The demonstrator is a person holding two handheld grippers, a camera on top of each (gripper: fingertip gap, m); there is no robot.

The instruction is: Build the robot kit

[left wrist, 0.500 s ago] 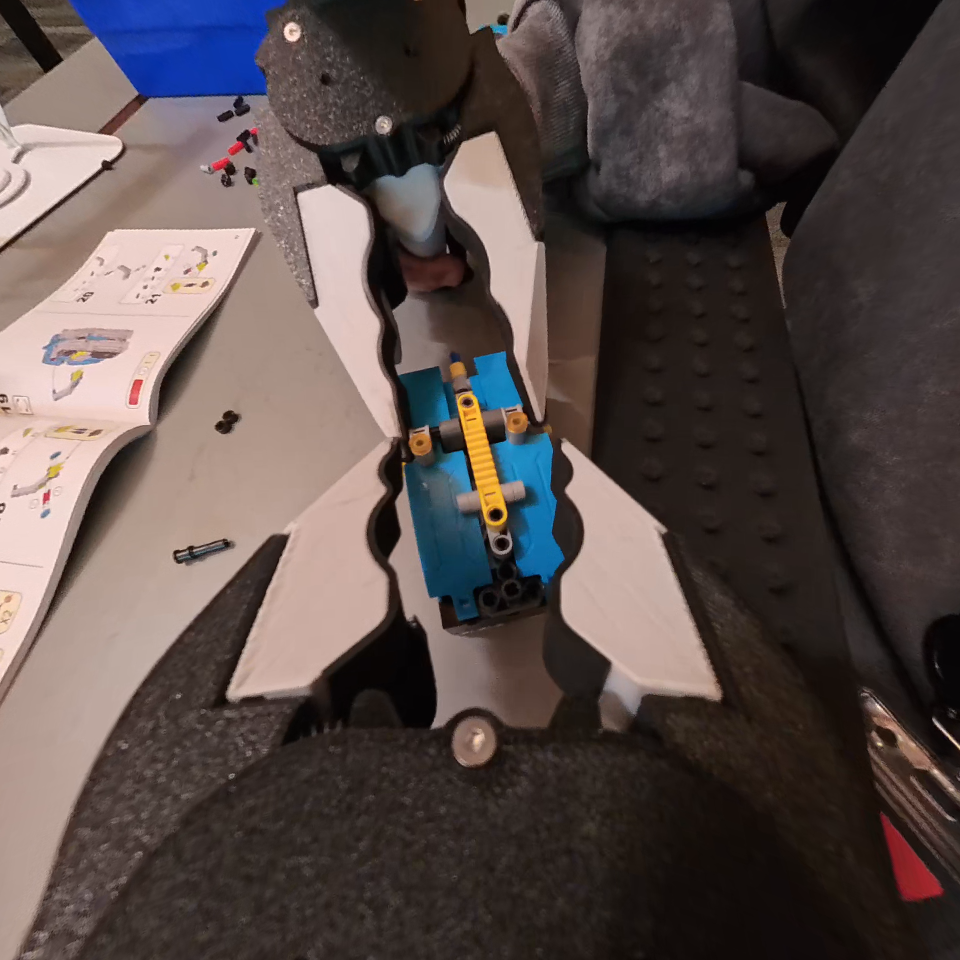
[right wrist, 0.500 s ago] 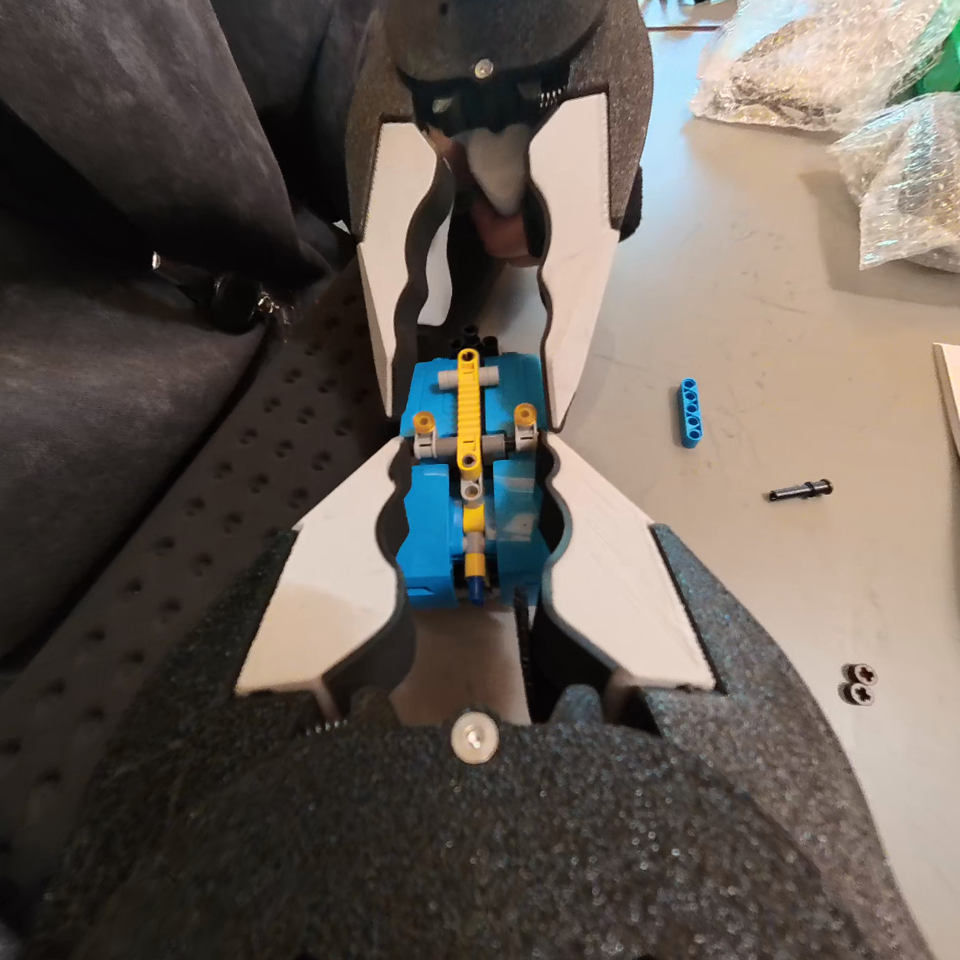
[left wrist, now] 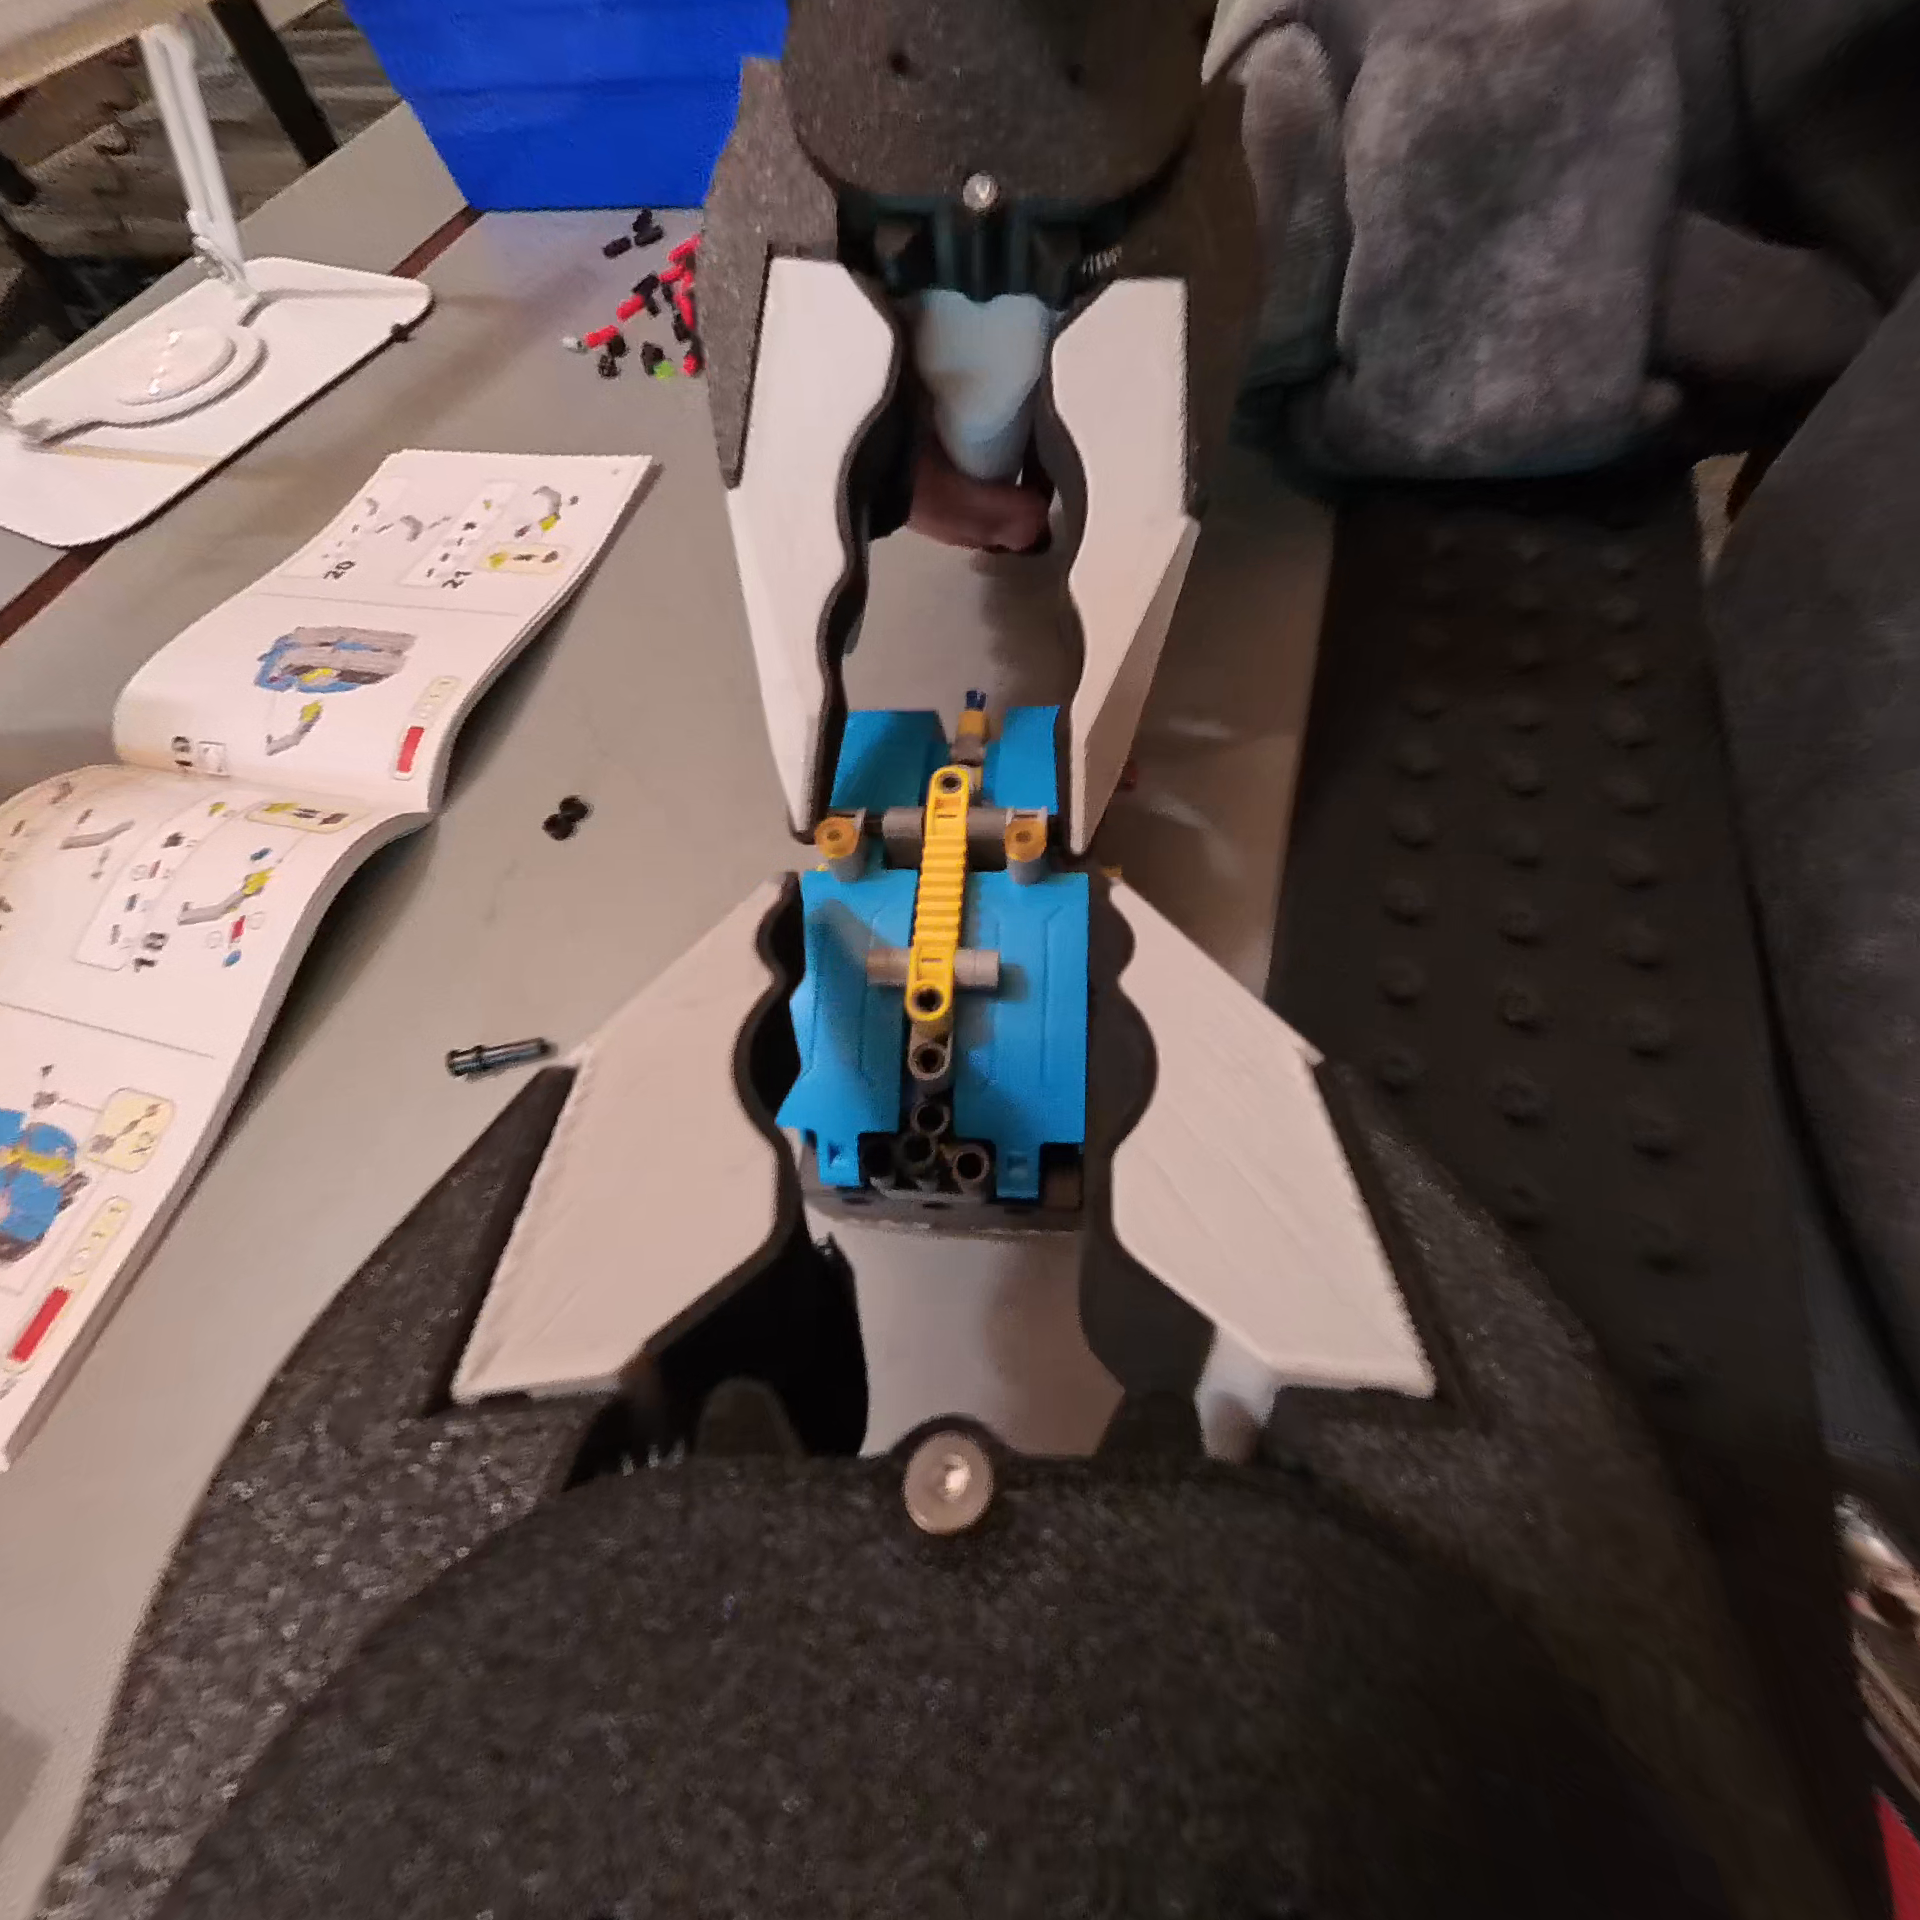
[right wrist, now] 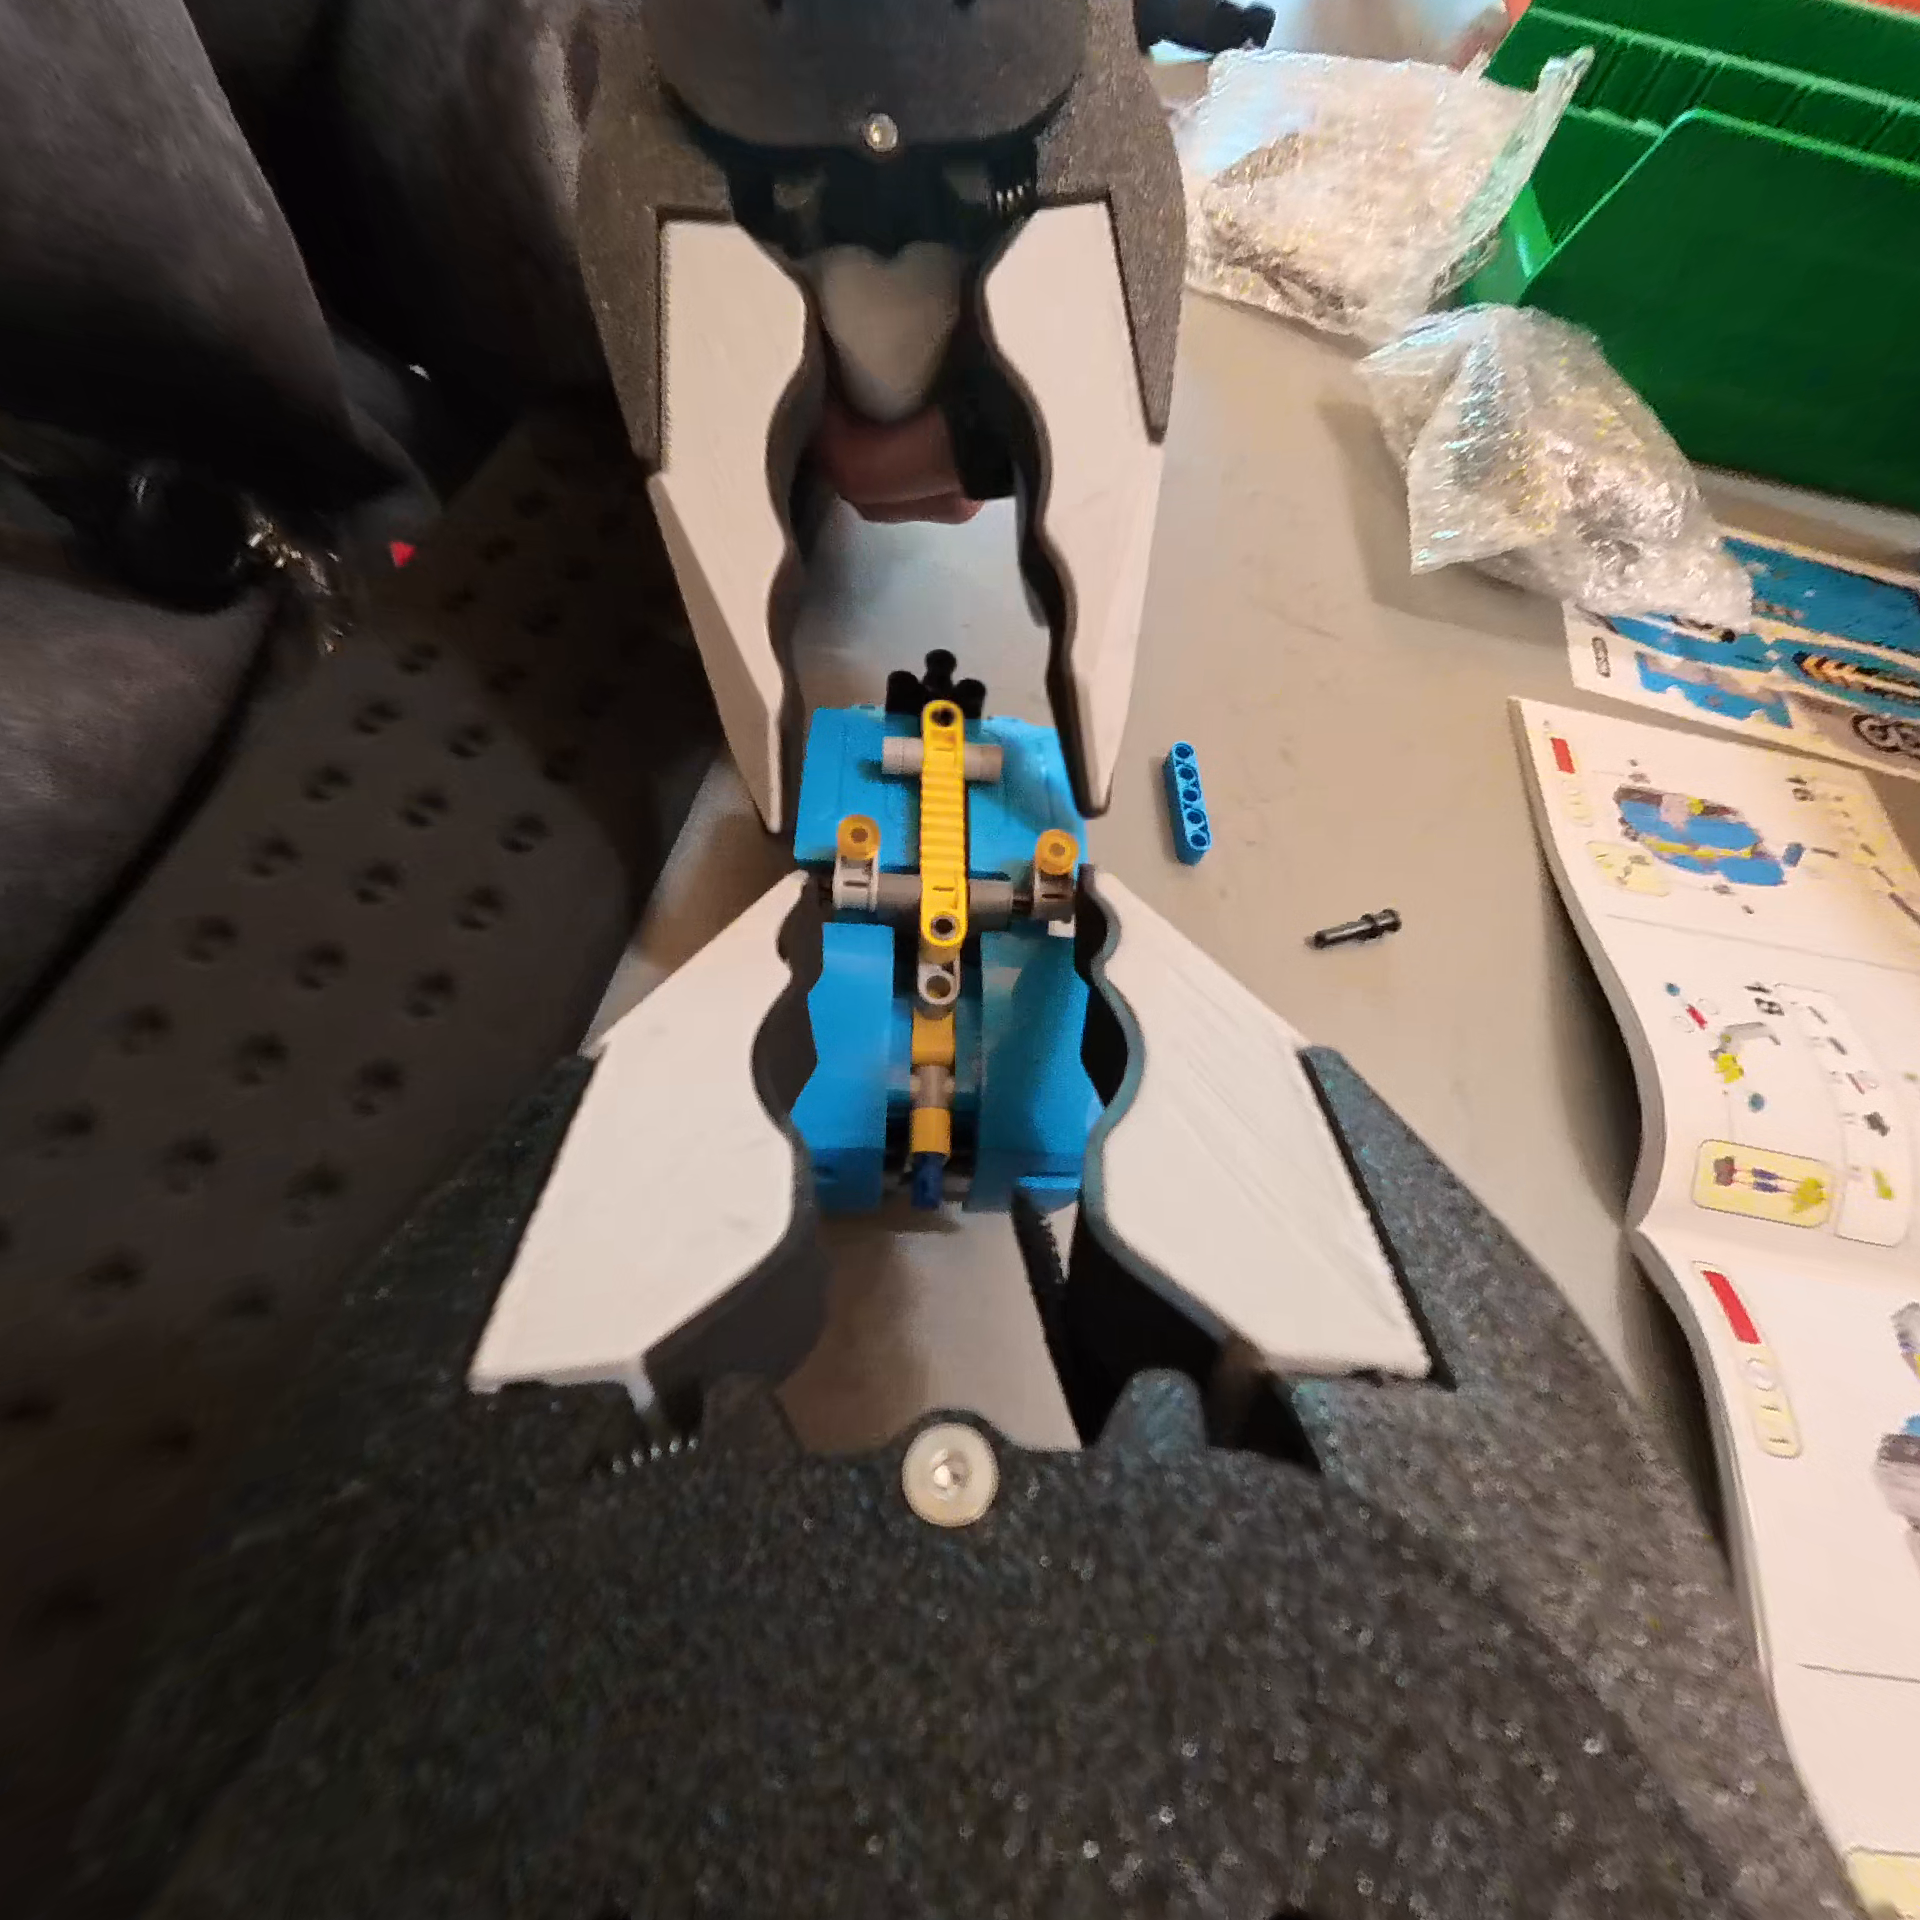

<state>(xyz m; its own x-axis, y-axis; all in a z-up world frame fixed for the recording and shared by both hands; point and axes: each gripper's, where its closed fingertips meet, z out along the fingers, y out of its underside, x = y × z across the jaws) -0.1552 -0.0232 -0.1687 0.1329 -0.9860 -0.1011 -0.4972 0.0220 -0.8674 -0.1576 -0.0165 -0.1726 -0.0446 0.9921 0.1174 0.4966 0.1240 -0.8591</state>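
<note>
1. The grey table [left wrist: 582, 644] carries everything: an open instruction booklet [left wrist: 208, 831], a blue bin [left wrist: 582, 94] at the far edge, and a green bin [right wrist: 1766, 270] on the other side. What either bin holds cannot be seen.
2. Clear plastic bags [right wrist: 1538, 457] of small parts lie just beside the green bin.
3. The left tool [left wrist: 940, 997] is narrowed onto one end of the blue brick assembly [left wrist: 935, 987], fingers pressed against its sides.
4. The right tool [right wrist: 940, 1039] is clamped on the opposite end, so the assembly hangs between the two, tips almost meeting over the table's near edge.
5. Judging by this shared hold, even pressure from both sides and level tools would keep the yellow toothed beam [right wrist: 943, 810] on top from twisting loose.
6. Loose on the table: a blue beam [right wrist: 1188, 802], a black pin [right wrist: 1356, 928], and scattered red and black pieces [left wrist: 649, 301].
</note>
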